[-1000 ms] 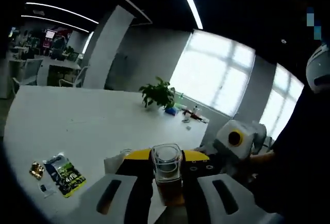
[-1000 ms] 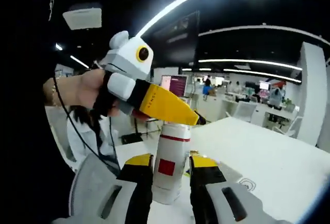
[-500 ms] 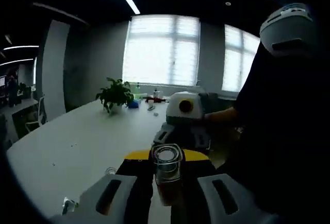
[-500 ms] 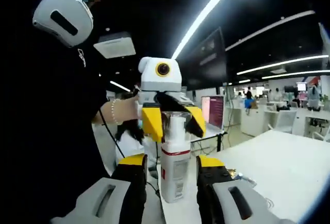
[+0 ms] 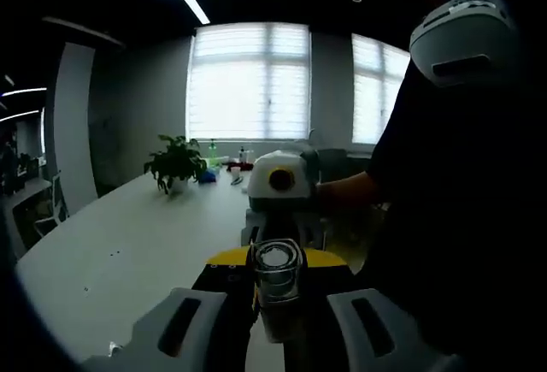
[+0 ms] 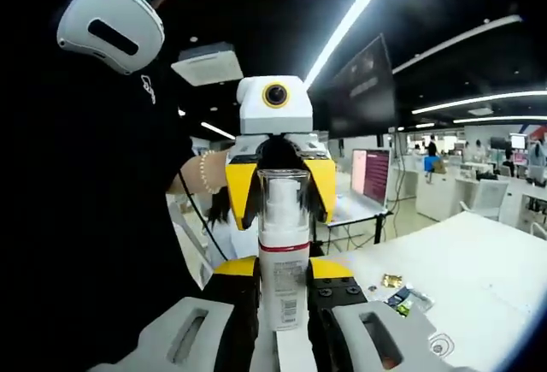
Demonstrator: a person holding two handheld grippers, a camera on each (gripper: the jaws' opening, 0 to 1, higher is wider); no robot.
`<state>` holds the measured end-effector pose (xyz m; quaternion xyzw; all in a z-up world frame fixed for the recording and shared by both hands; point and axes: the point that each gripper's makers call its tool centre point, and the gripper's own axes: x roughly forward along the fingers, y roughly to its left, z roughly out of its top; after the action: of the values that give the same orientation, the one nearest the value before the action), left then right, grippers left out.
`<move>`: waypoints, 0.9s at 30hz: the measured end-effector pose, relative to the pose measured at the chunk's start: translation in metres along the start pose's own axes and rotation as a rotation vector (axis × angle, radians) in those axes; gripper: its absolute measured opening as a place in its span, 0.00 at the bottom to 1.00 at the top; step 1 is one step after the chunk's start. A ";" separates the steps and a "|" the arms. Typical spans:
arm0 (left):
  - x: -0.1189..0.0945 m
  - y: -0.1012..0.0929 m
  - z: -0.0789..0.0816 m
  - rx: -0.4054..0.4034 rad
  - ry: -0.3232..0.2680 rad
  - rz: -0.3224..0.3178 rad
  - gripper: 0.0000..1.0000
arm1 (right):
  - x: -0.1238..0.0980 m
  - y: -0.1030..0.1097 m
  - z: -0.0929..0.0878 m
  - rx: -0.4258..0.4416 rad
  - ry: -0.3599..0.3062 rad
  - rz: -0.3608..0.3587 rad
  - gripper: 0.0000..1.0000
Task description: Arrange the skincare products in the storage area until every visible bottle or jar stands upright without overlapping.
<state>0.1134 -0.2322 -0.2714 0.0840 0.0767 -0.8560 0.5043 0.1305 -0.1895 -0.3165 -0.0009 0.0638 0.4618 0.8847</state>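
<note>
The left gripper (image 5: 276, 316) and the right gripper (image 6: 283, 325) face each other above the white worktop (image 5: 128, 244), fingers clamped on one white pump bottle with a clear cap and red band (image 6: 283, 248). It looks light, stiff, smooth plastic; hold the body, not the cap.

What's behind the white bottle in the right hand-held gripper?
Directly behind the white bottle, held in the right hand-held gripper, the left hand-held gripper faces it, yellow jaws either side of the clear cap. The bottle covers what the left one holds; the left gripper view shows a clear-capped bottle.
</note>
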 end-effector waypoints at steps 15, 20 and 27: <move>0.010 -0.004 0.007 -0.033 -0.051 -0.017 0.15 | -0.008 -0.003 0.001 0.031 -0.060 -0.023 0.09; 0.010 0.001 0.003 -0.074 -0.086 0.019 0.16 | -0.008 -0.007 -0.002 0.038 -0.065 -0.045 0.10; 0.010 0.008 -0.018 -0.121 -0.063 0.093 0.34 | -0.012 -0.017 -0.006 0.056 -0.081 -0.083 0.10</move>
<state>0.1170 -0.2410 -0.2913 0.0298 0.1084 -0.8277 0.5498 0.1369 -0.2093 -0.3225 0.0400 0.0408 0.4224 0.9046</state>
